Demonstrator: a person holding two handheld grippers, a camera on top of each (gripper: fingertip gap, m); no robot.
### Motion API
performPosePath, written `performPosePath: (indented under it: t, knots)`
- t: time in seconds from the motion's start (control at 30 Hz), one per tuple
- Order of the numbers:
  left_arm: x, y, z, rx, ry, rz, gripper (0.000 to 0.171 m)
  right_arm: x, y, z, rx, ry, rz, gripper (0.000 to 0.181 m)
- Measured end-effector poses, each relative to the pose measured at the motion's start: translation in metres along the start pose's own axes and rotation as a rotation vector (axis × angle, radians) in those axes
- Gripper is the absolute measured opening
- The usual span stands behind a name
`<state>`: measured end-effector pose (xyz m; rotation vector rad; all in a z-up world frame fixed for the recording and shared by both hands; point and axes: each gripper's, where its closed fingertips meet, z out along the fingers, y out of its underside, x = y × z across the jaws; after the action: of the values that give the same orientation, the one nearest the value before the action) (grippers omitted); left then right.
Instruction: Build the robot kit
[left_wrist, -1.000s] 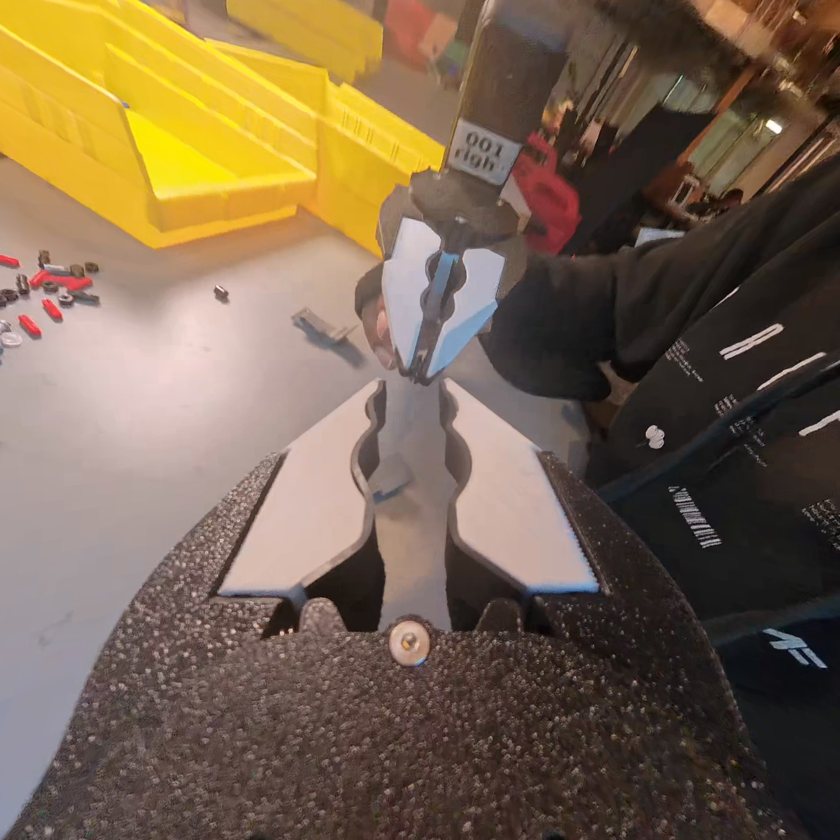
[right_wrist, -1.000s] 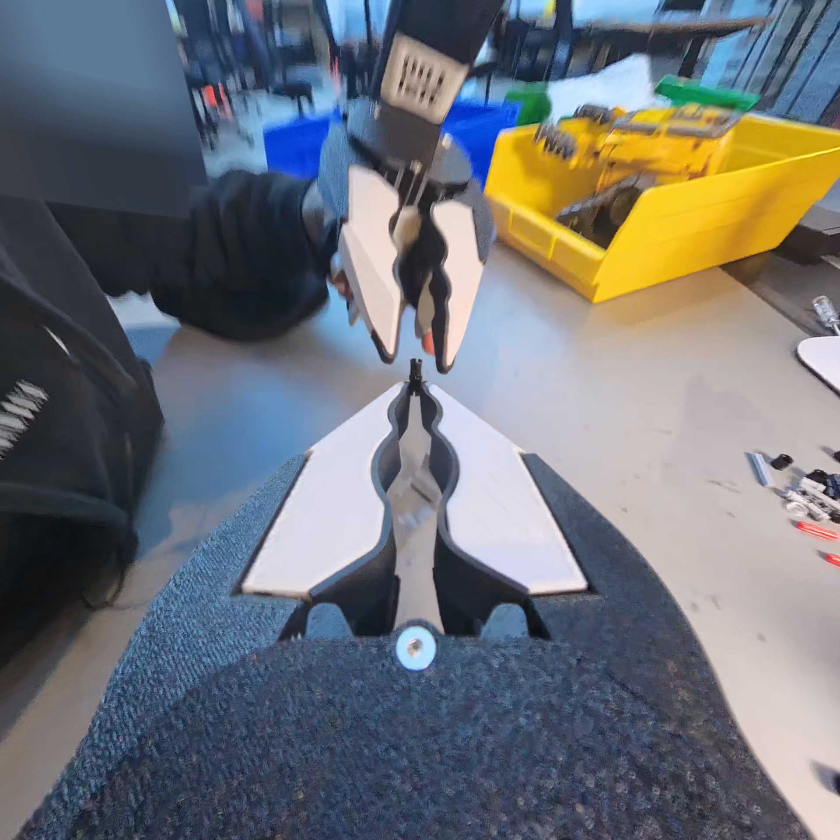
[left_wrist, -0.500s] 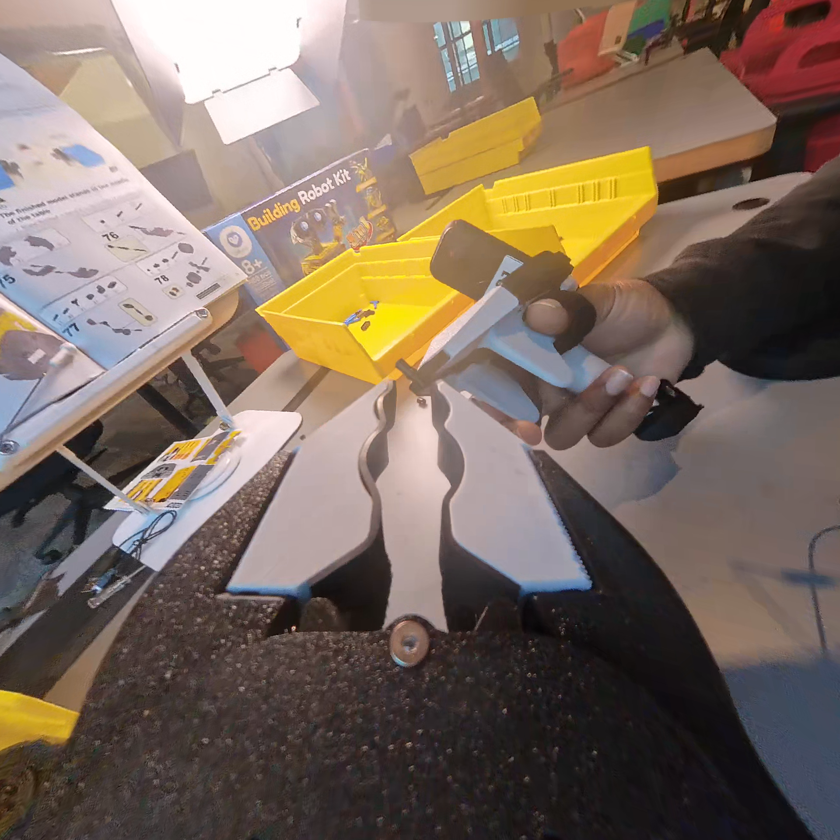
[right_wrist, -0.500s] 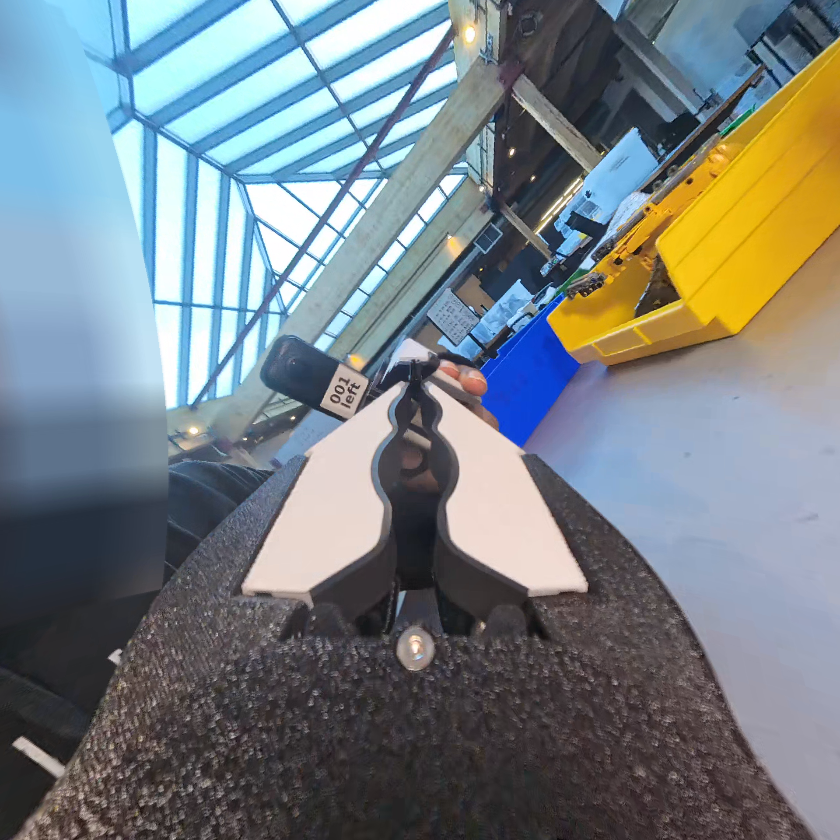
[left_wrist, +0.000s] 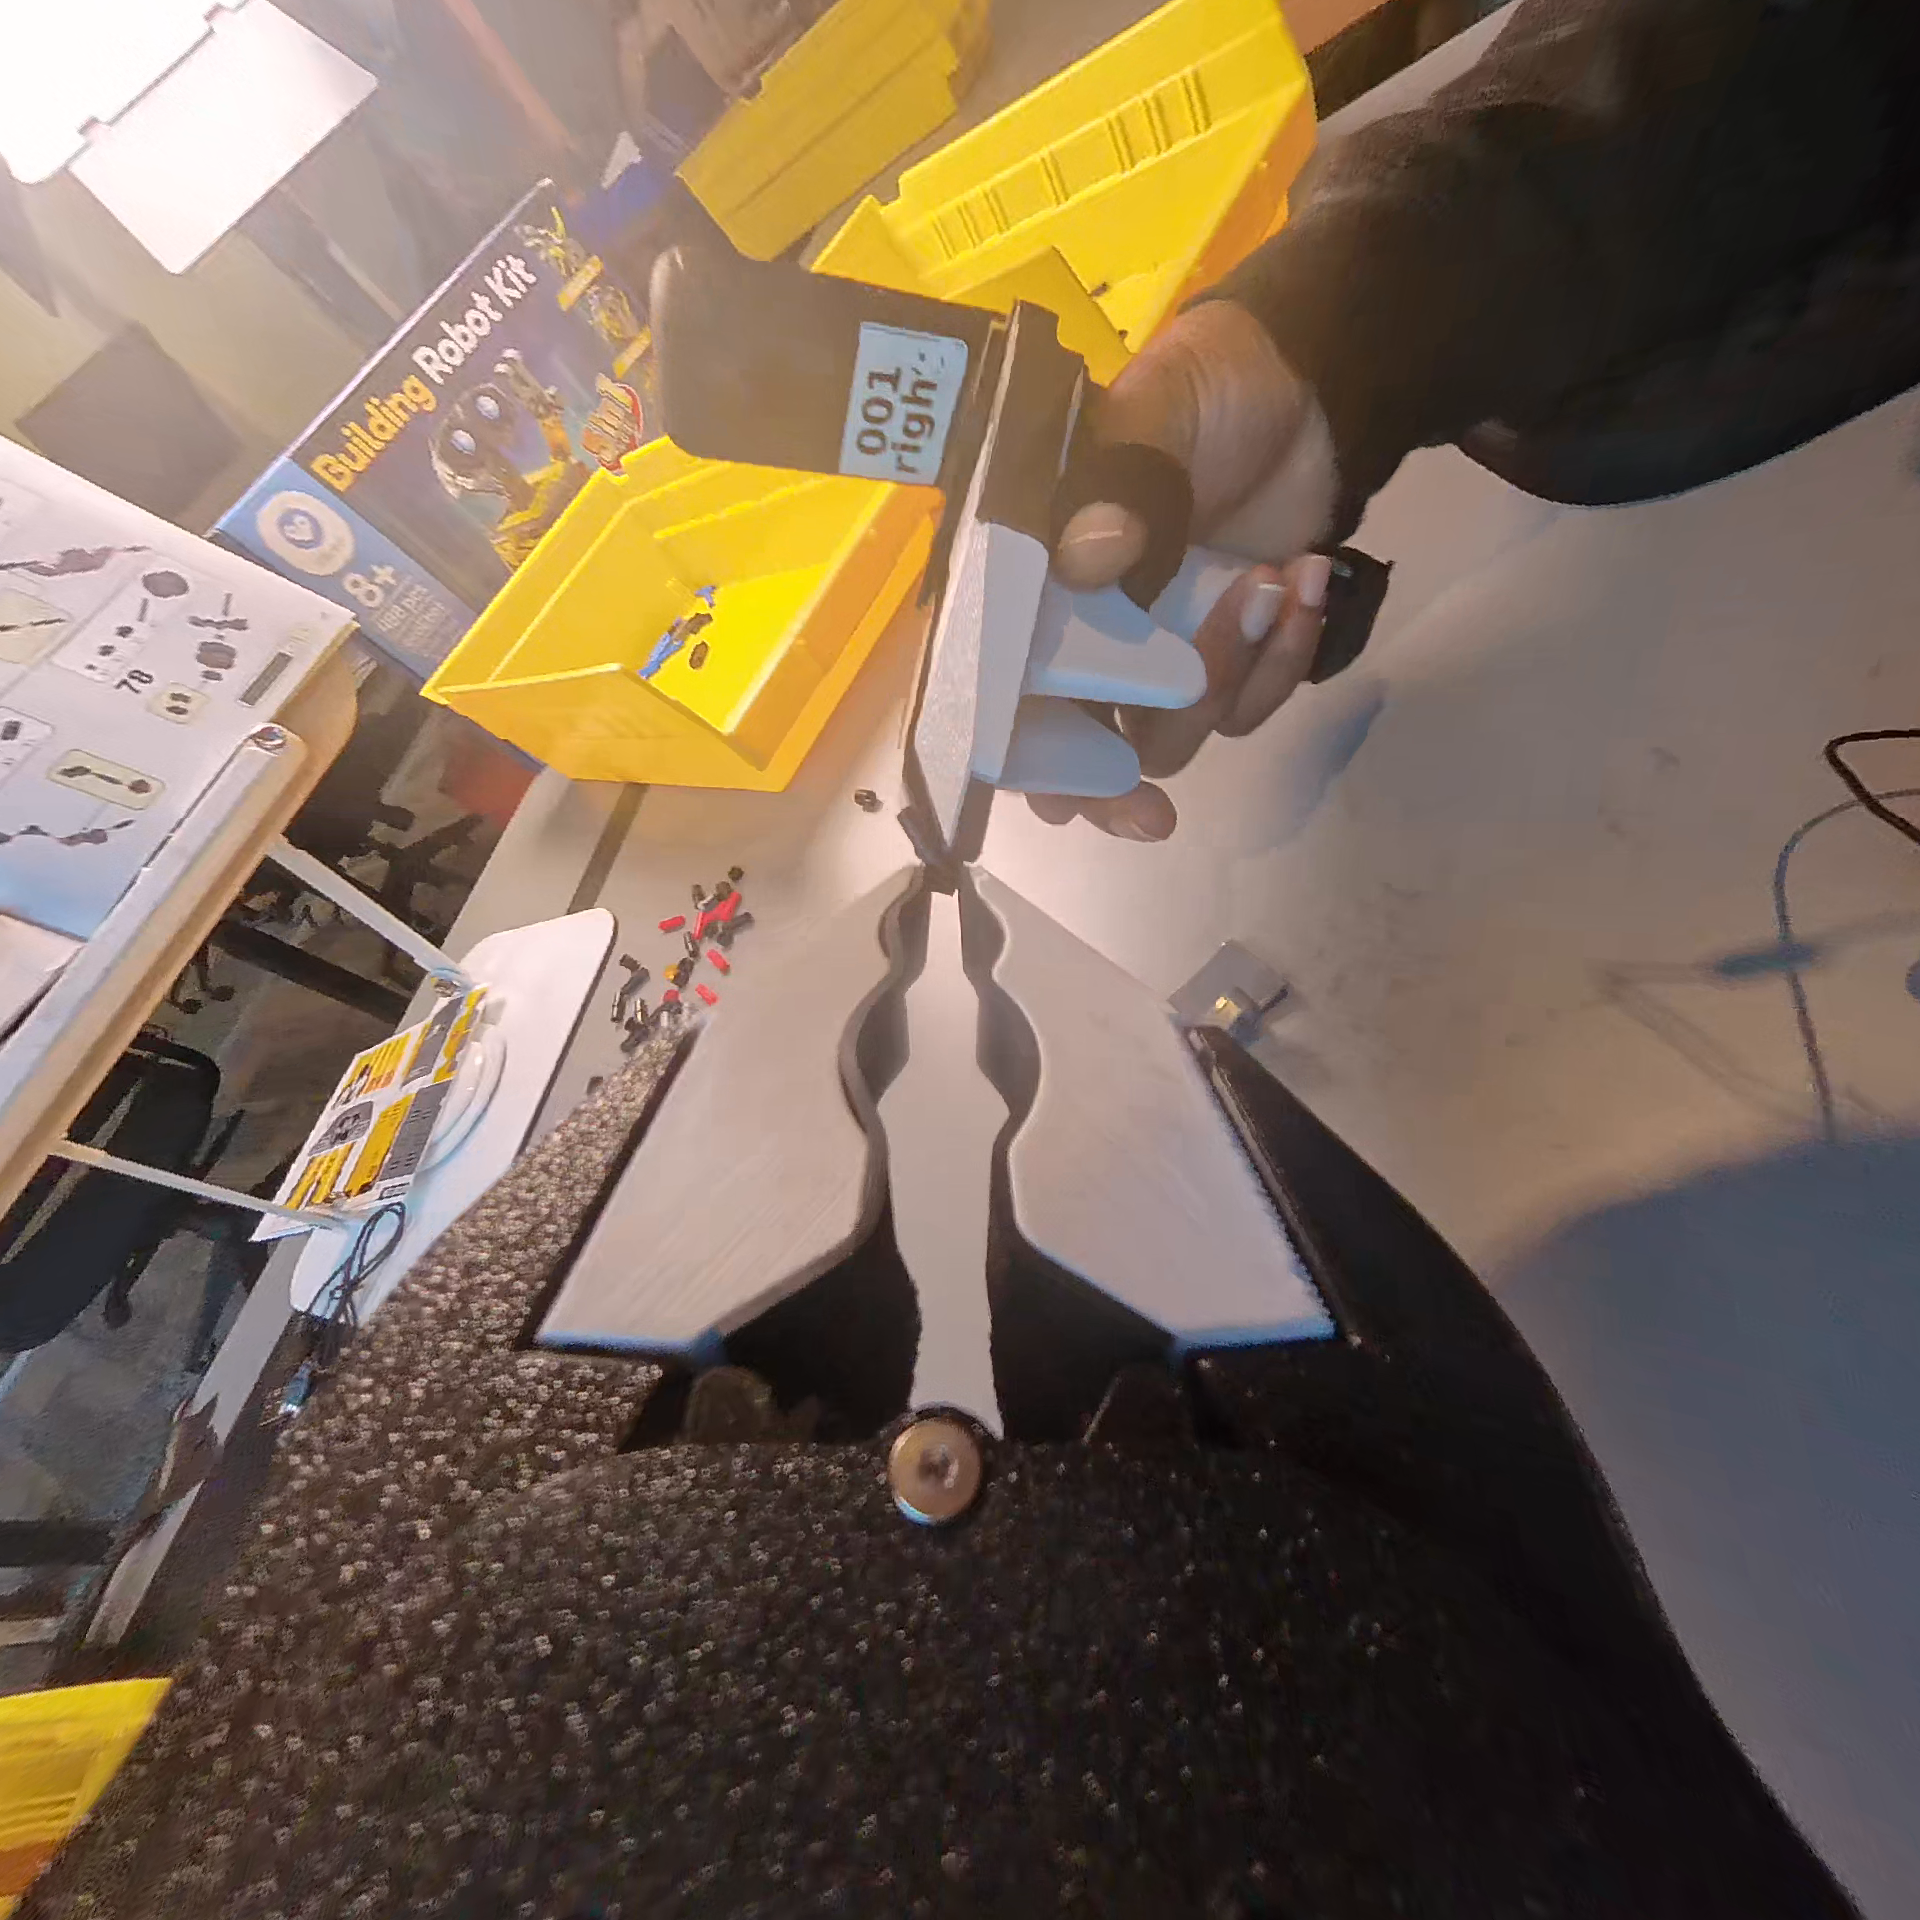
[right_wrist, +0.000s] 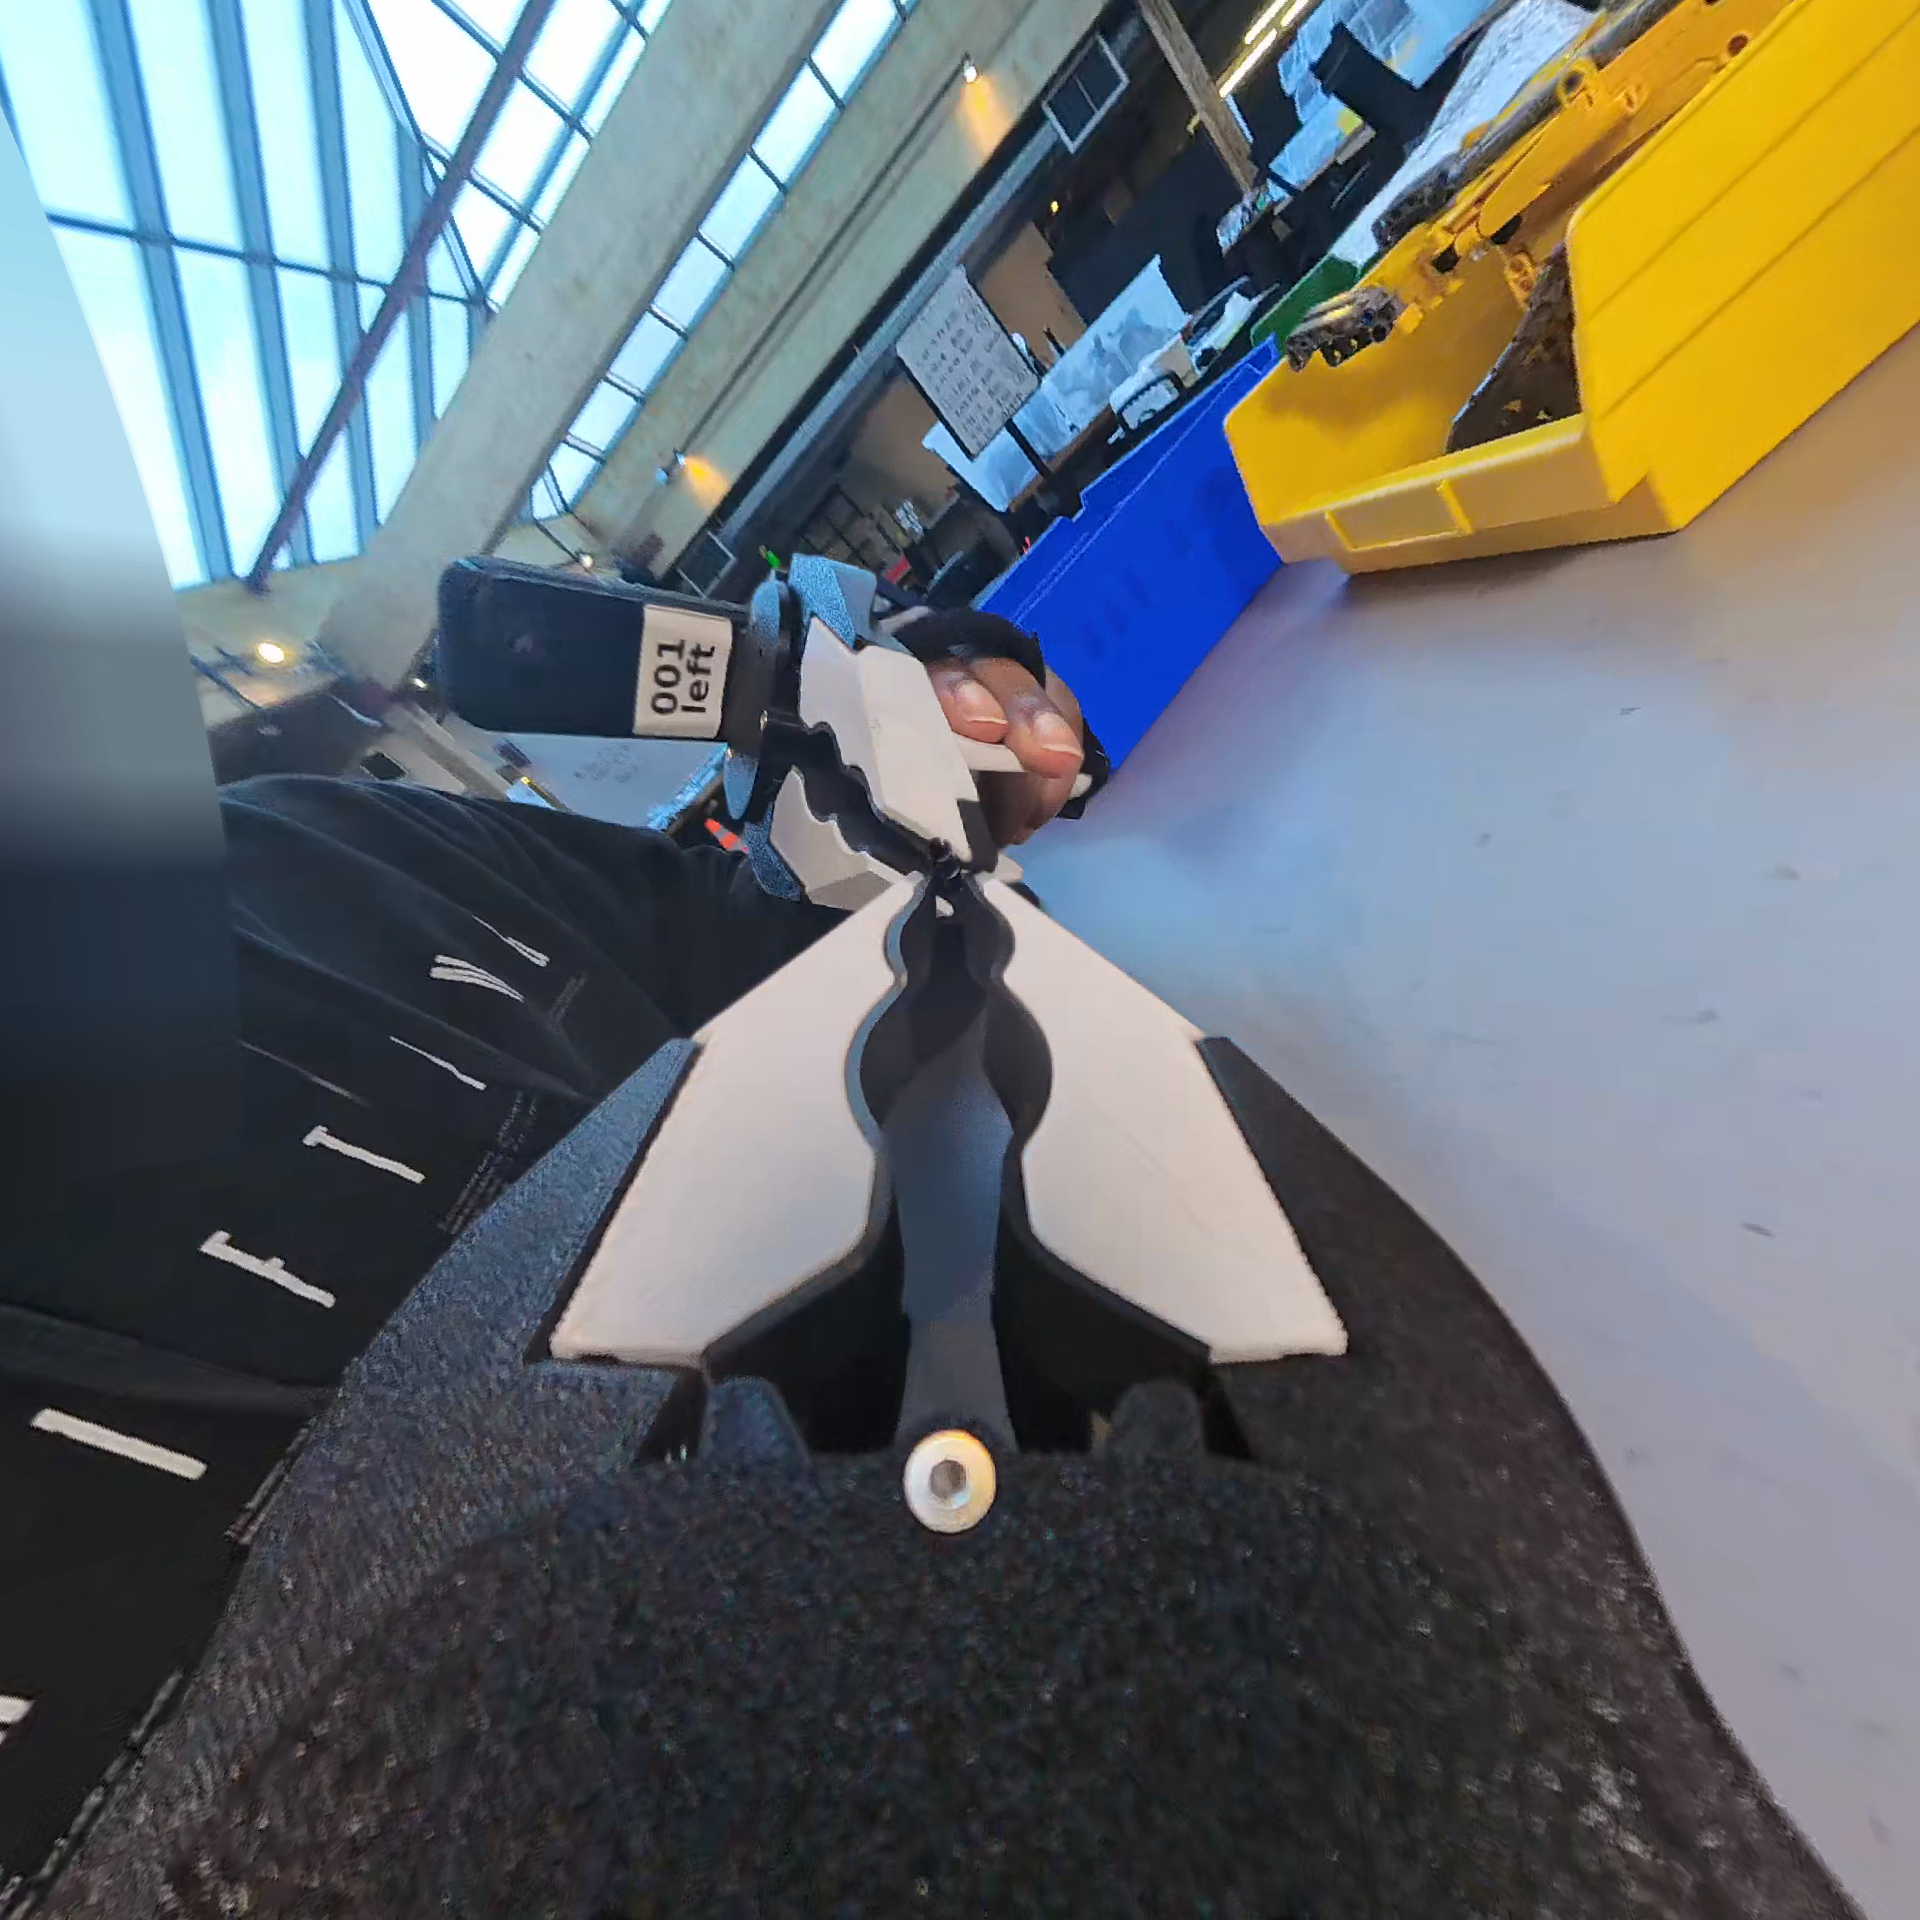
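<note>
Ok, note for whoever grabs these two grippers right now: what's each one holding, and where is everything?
Left gripper: tips closed on a small black part, held above the grey table.
Right gripper: tips shut on the same part, meeting the left gripper tip to tip from the opposite side.
Loose red and black pieces lie on the table to the left.
The nearest yellow bin behind them holds a few small bits.
Whether the part is one piece or two being joined is too small to tell.
</note>
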<state>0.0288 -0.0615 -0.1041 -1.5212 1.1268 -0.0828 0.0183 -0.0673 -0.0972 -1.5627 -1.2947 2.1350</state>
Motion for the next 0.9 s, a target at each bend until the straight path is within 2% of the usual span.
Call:
performPosePath:
  t: [0.17, 0.43, 0.73, 0.8, 0.9]
  knots:
    - [0.003, 0.009, 0.001, -0.021, 0.035, -0.037, 0.003, 0.01, 0.005, -0.005, -0.058, 0.08, -0.081, 0.007]
    - [0.006, 0.018, 0.003, -0.035, 0.071, -0.079, 0.003, 0.013, 0.005, -0.006, -0.078, 0.111, -0.179, 0.01]
    - [0.01, 0.019, 0.005, -0.04, 0.09, -0.093, 0.003, 0.016, 0.01, -0.004, -0.112, 0.148, -0.239, 0.004]
    - [0.012, 0.023, 0.006, -0.044, 0.138, -0.184, 0.001, 0.016, 0.012, -0.005, -0.135, 0.156, -0.253, 0.004]
    - [0.013, 0.048, 0.007, -0.143, 0.242, -0.484, 0.008, 0.024, 0.015, -0.015, -0.237, 0.244, -0.38, 0.004]
